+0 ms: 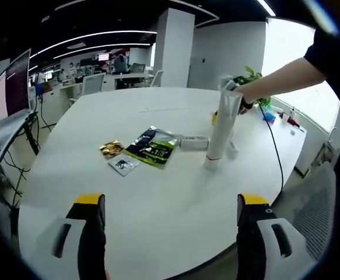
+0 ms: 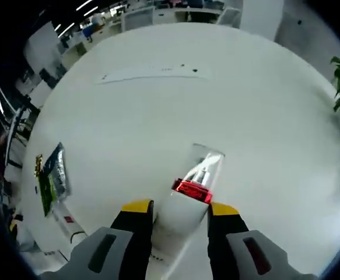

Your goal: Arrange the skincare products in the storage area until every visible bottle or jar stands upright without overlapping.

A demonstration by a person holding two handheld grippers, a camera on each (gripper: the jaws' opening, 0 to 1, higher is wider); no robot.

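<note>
White tube (image 2: 184,213) between right tongs (image 2: 180,209).

L view low, across table (image 1: 175,198); R view steep down, close; both share table.

From my end the table (image 1: 158,210) is plain white. The tube (image 1: 222,125) is white with a red band at its base, next to a green-and-black sachet (image 1: 152,147), a gold packet (image 1: 111,148) and a silver one (image 1: 123,165). My grippers' jaws are black with yellow tips.
</note>
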